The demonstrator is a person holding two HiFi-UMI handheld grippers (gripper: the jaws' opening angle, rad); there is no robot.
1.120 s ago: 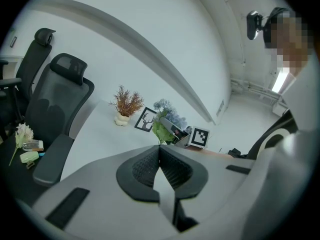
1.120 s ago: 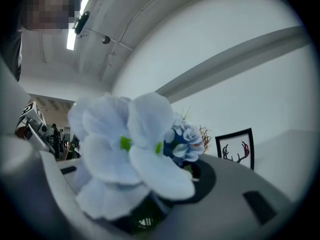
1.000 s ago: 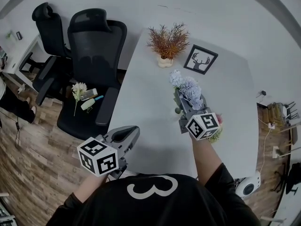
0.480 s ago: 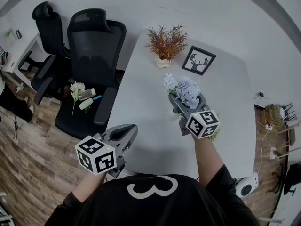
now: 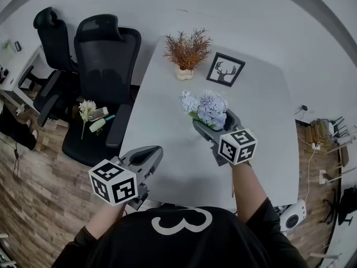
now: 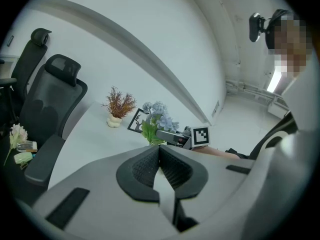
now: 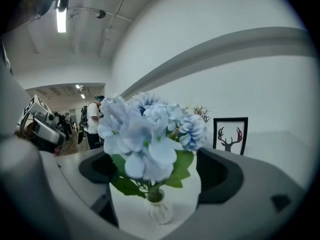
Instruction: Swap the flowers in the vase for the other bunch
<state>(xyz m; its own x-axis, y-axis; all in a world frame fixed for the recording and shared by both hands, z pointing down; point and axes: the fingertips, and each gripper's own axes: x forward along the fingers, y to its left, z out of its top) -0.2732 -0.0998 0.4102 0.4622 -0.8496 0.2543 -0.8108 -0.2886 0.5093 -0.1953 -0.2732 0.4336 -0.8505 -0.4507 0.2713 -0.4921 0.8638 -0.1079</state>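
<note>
— Where do the blue flowers [image 5: 205, 106] sit?

— In the small white ribbed vase [image 7: 159, 211], upright on the white counter [image 5: 167, 110], near the middle. The vase stands between the two jaws of the right hand-held gripper [image 5: 216, 124].

— Is that one clamped on it?

— No. Its jaws have just been opening and are spread wide. In the right gripper view there is a gap on each side of the vase, and neither pad touches it. The blooms and green leaves rise above the jaws.

— And the left hand-held gripper [image 5: 146, 156]?

— Its jaws are pressed together with nothing between them. It hovers at the near edge of the counter, well apart from the vase.

— The other bunch?

— The white bunch [image 5: 85, 109] lies on the seat of the black office chair [image 5: 106, 54] at the left side of the counter, beside a few small items I cannot make out.

— Anything else on the counter?

— At the far end, a dried reddish plant [image 5: 187, 46] in a pale pot, and just beside it a framed deer picture [image 5: 225, 70] standing upright.
</note>
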